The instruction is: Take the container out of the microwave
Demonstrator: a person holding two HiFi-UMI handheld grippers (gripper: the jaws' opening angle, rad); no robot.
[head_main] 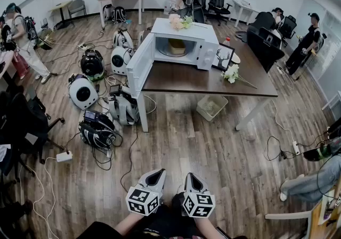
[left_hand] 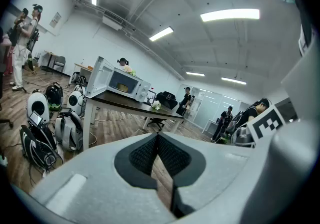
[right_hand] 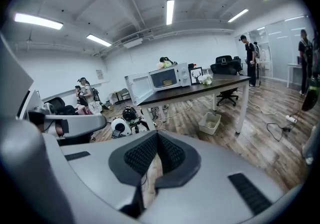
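Observation:
A white microwave [head_main: 184, 43] stands on a dark table [head_main: 213, 81] across the room, its door [head_main: 139, 63] swung open to the left. Inside sits a tan container [head_main: 176, 47]. The same microwave [left_hand: 122, 85] shows small in the left gripper view, and the microwave [right_hand: 167, 77] shows in the right gripper view too. My left gripper [head_main: 155, 175] and right gripper [head_main: 191, 179] are held low at the bottom of the head view, far from the table. Both are shut, jaw tips together, with nothing between them.
Round white devices, backpacks and cables [head_main: 98, 94] litter the wooden floor left of the table. A white bin [head_main: 211, 107] sits under it. A picture frame [head_main: 223, 57] and flowers [head_main: 232, 74] share the tabletop. Several people stand around the room; office chairs [head_main: 264, 35] are behind the table.

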